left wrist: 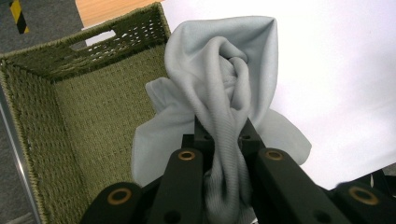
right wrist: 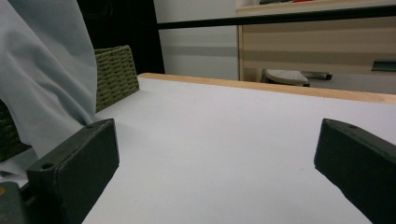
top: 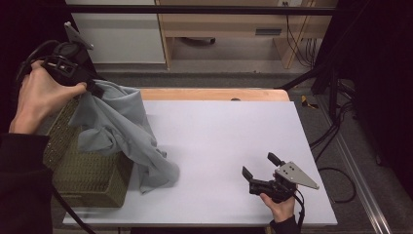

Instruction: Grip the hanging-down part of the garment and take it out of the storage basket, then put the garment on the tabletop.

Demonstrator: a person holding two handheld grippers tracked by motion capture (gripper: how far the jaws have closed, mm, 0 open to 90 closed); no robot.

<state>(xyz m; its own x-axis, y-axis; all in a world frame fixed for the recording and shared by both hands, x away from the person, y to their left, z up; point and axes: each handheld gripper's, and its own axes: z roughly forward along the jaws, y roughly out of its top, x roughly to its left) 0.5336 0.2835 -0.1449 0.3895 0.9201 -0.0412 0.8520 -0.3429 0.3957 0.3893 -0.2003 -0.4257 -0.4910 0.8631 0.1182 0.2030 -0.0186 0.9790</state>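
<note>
A grey cloth (top: 122,129) hangs from my left gripper (top: 92,87), which is held up at the far left above a green woven basket (top: 83,175). The jaws are shut on a bunched fold of the cloth (left wrist: 224,140); its lower end trails over the basket's rim onto the white table. In the left gripper view the basket (left wrist: 84,116) lies open below with a bare bottom. My right gripper (top: 261,164) is low over the table at the near right, open with nothing between its fingers (right wrist: 74,163). The cloth (right wrist: 42,70) hangs far to its left.
The white table surface (top: 224,131) has a wooden strip along its far edge (top: 214,93). Cables and a dark stand are on the floor to the right (top: 336,126). A wooden shelf unit stands behind the table (top: 229,24).
</note>
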